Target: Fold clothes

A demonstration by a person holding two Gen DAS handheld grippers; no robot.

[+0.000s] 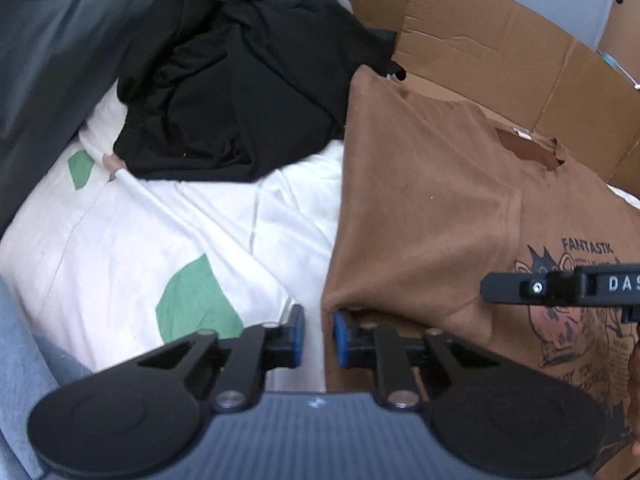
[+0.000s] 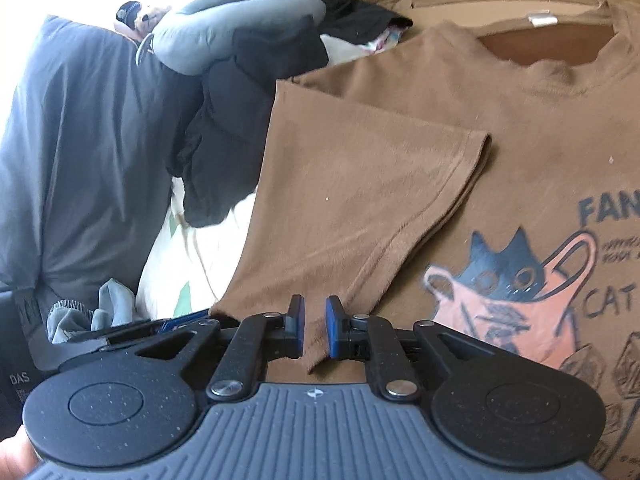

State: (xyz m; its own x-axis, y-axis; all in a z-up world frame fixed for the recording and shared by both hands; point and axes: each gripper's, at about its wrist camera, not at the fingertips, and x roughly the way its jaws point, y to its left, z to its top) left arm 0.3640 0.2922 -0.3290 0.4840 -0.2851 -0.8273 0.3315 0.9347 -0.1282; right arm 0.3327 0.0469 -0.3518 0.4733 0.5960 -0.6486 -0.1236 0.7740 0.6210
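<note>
1. My left claw [image 1: 319, 334] stands narrow, with a slim gap between its blue pads [image 1: 340, 336]. The folded left edge of the brown T-shirt [image 1: 424, 216] comes down to that gap, its corner just beside the right pad; I cannot tell whether the pads press on cloth.
2. My right claw [image 2: 315, 330] is also narrow, and a strip of the shirt's brown fabric runs down between its blue pads [image 2: 331, 330]. The pads sit close on either side of it, though a sliver of gap shows, so I cannot tell whether they pinch it.
3. From the right claw, the T-shirt spreads up and to the right: its sleeve [image 2: 376, 184] lies folded in over the chest, hem pointing toward the collar [image 2: 544, 46]. The cat print [image 2: 508, 280] lies to the right of the claw.
4. Left of the shirt lies a white sheet with green patches [image 1: 196, 300], and on it, beyond the left claw, a crumpled black garment [image 1: 224, 100].
5. Further left of the shirt hangs a grey-blue cloth [image 2: 88, 140], with a grey neck pillow [image 2: 240, 28] above the black garment.
6. Beyond the shirt's collar lie flattened cardboard sheets [image 1: 500, 40].
7. Both claws point down at a slant toward the shirt. The right claw's black bar [image 1: 560, 284] reaches into the left wrist view from the right, over the print.
</note>
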